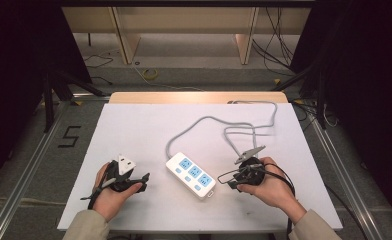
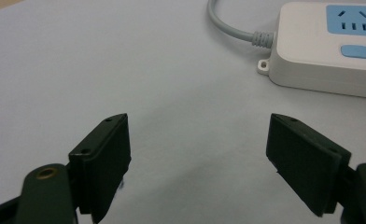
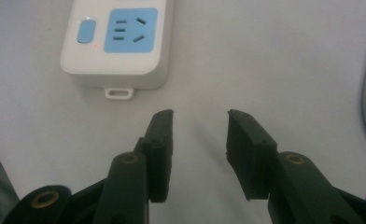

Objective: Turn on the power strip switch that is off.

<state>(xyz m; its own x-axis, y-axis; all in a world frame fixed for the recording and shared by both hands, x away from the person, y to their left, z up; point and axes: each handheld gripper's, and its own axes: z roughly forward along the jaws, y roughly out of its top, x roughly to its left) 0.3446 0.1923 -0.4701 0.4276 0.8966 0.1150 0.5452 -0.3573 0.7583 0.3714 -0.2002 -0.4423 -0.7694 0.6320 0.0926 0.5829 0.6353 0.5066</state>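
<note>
Left to right across the white worktop: the left gripper rests low, its jaws wide apart and empty. Between the hands lies the white three-socket power strip with blue faces, set diagonally, its grey cable looping away behind. The right gripper sits just beside the strip's near end, jaws partly apart, holding nothing. A sound approach would likely close on the strip's body squarely, clear of the switches.
</note>
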